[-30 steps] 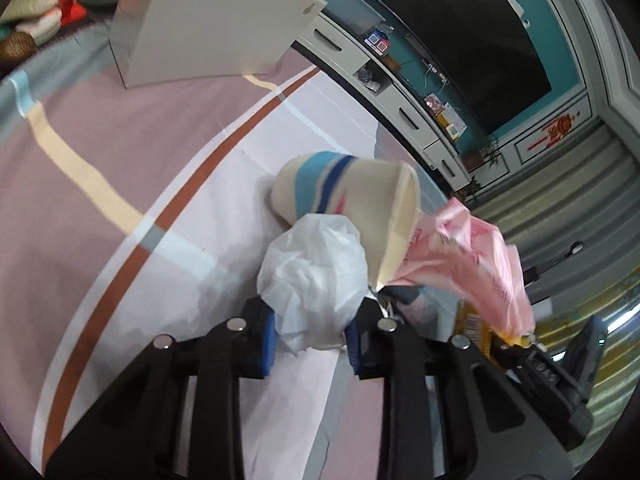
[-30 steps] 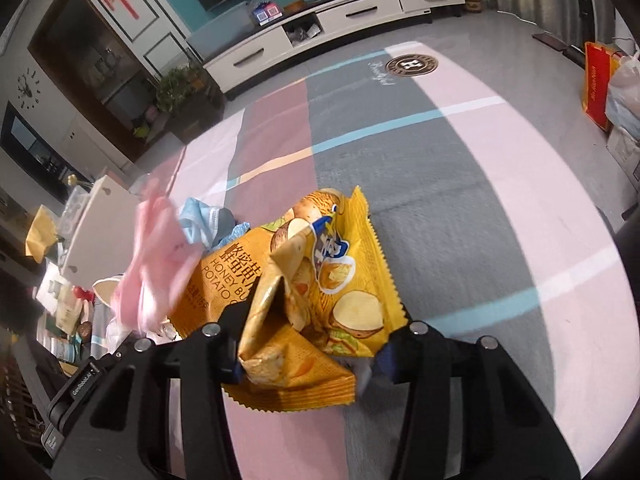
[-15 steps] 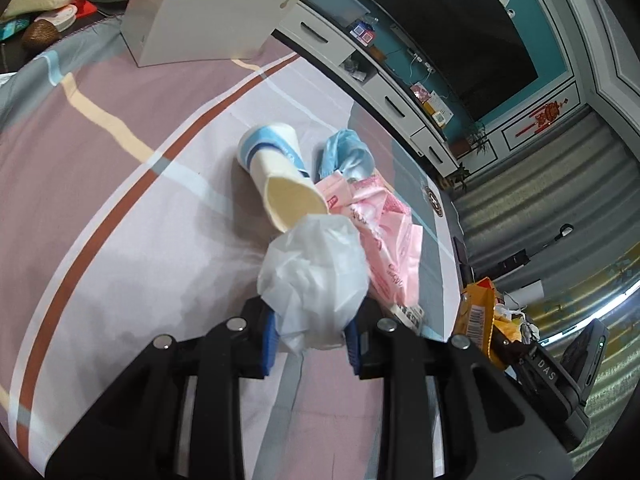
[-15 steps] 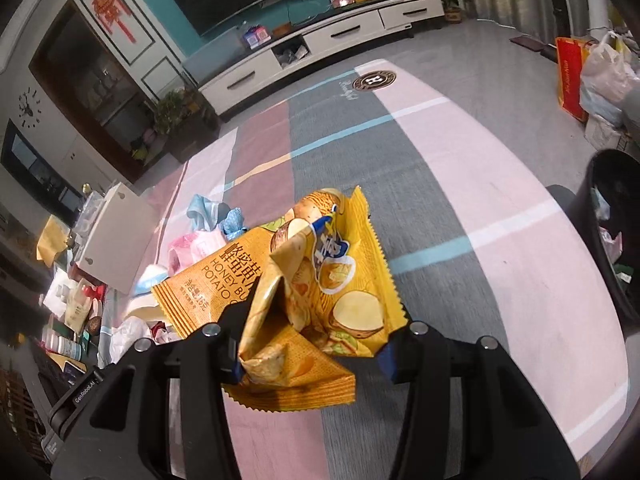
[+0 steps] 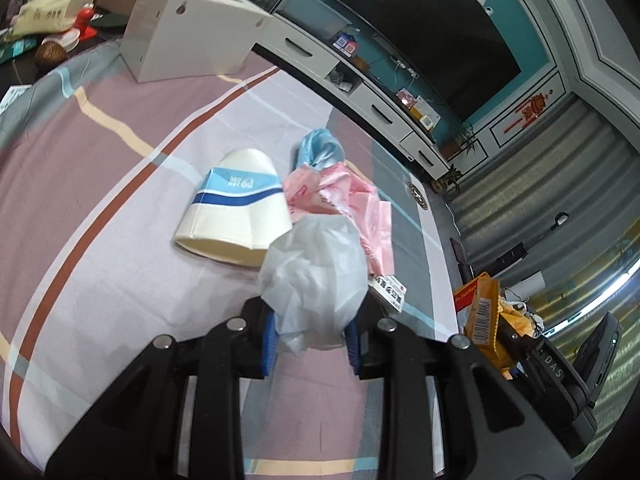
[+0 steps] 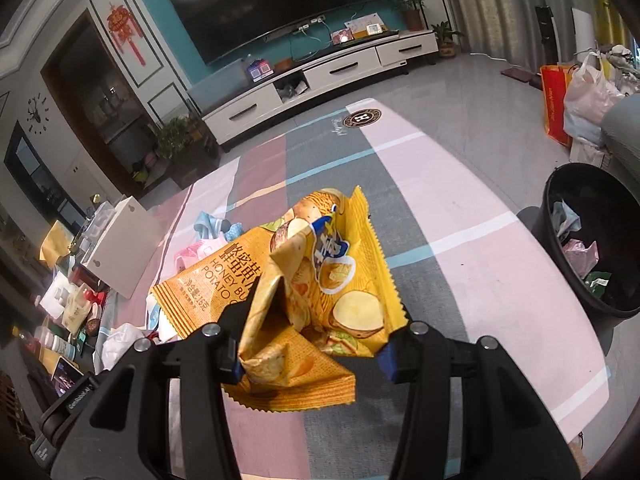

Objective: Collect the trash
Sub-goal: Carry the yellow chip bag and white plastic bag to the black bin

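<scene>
Chip bag (image 6: 320, 292), yellow, read "HONEY BU… POTATO" plus Chinese characters; barcode side showed at right edge of left view. Paper cup (image 5: 236, 216) carried a blue wave band w/ small white logo, unreadable. Rug (image 6: 460, 208) had a round "H" emblem, upper centre of right view.

Right gripper (image 6: 316, 356): fingers pinched the crumpled chip bag, centre-bottom of frame. Left gripper (image 5: 310, 336): fingers pinched a white plastic wad (image 5: 316, 280), centre-low. Cup lay on its side on rug, just above-left of wad; pink wrapper (image 5: 340, 200) beside cup. Black bin (image 6: 592, 240) w/ trash stood at right edge.
</scene>
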Motion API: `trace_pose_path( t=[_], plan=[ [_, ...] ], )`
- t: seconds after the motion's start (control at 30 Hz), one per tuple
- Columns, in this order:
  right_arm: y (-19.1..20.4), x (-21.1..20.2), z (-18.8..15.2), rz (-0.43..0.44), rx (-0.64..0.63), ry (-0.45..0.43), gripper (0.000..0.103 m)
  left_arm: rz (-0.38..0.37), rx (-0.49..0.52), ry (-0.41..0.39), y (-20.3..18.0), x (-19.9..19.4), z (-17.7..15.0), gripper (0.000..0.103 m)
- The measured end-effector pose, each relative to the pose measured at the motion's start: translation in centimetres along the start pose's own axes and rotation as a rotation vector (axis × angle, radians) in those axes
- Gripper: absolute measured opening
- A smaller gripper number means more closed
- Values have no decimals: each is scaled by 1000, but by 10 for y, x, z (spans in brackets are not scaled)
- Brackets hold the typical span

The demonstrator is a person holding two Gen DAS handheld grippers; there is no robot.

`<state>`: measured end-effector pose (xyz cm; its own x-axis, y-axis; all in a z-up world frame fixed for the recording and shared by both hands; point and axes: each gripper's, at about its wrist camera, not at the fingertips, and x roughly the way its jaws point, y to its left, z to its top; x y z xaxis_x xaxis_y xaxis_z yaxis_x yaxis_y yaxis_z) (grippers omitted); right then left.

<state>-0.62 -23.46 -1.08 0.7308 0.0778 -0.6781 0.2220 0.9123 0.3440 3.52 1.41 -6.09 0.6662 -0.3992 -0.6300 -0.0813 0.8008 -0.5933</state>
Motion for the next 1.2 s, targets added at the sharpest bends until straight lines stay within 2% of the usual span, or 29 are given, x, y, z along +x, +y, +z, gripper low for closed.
trace_pose_path(
  t=[0.27,0.67,0.87,1.2],
  plan=[
    [-10,-6,0,-18,15,-22,49,-22,49,-34,-15,-18,-2,28],
    [-14,-24,3,-6,22,-67,49,-121,87,-78,-36,-53,-2,28],
    [-19,-31,3,-43,20,-96,49,-70,132,-66,-49,-44,-8,29],
    [-34,-38,5,-40,44,-114,49,-24,192,-37,-66,-29,-19,29]
  ],
)
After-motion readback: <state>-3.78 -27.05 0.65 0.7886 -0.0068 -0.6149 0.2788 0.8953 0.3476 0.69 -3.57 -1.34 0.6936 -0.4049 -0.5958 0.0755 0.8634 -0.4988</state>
